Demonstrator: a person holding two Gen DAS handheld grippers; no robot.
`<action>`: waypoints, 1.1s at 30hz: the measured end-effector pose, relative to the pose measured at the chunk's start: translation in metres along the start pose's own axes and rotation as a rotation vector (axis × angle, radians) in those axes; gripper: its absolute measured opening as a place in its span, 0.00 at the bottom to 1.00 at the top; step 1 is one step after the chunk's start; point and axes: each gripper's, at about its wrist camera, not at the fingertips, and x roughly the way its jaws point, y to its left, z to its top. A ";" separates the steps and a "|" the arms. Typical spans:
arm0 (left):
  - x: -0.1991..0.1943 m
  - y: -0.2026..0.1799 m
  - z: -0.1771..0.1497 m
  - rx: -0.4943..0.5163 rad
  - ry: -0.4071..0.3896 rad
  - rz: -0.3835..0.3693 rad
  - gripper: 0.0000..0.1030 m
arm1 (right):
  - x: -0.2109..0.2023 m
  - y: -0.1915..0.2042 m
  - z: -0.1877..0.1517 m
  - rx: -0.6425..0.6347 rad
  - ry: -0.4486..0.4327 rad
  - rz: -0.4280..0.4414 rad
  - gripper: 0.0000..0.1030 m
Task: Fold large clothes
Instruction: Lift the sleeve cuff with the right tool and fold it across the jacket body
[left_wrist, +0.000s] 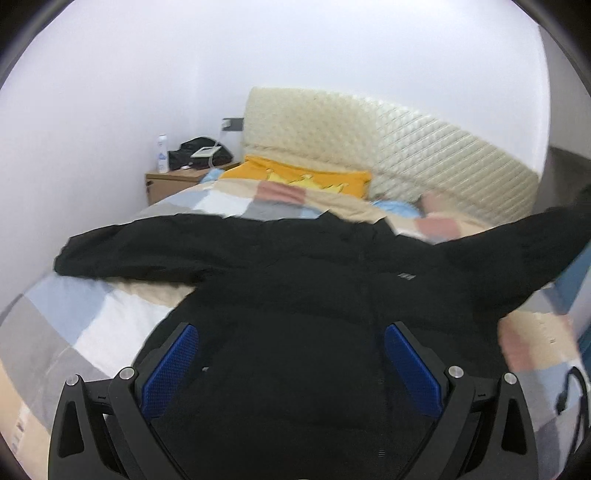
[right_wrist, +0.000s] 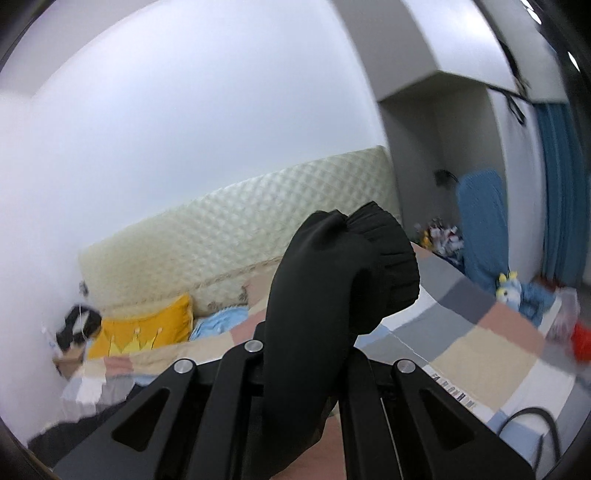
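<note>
Plain white walls (left_wrist: 110, 110), cream quilted headboard (left_wrist: 369, 129) ahead of the hand-held gripper, bed under a pastel patchwork cover (left_wrist: 92, 325), yellow pillow (left_wrist: 295, 177) at its head, wooden nightstand (left_wrist: 173, 184) far left with a bottle (left_wrist: 162, 153), blue curtain (right_wrist: 557, 184) far right

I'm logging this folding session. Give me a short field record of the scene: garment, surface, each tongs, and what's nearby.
garment: black jacket, spread out, one sleeve flat
surface: bed with patchwork cover
left tongs: open, above the jacket body, holding nothing
right tongs: shut on the sleeve cuff, raised off the bed
nearby: yellow pillow, cream headboard, bedside table with bottle
</note>
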 end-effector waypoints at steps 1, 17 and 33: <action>-0.004 -0.002 0.000 0.009 -0.010 -0.010 0.99 | -0.002 0.015 0.001 -0.015 0.001 0.003 0.05; -0.016 0.086 0.027 -0.072 -0.091 0.056 0.99 | -0.015 0.273 -0.072 -0.264 -0.002 0.216 0.06; -0.007 0.132 0.034 -0.149 -0.129 0.088 0.99 | 0.017 0.405 -0.273 -0.441 0.195 0.458 0.12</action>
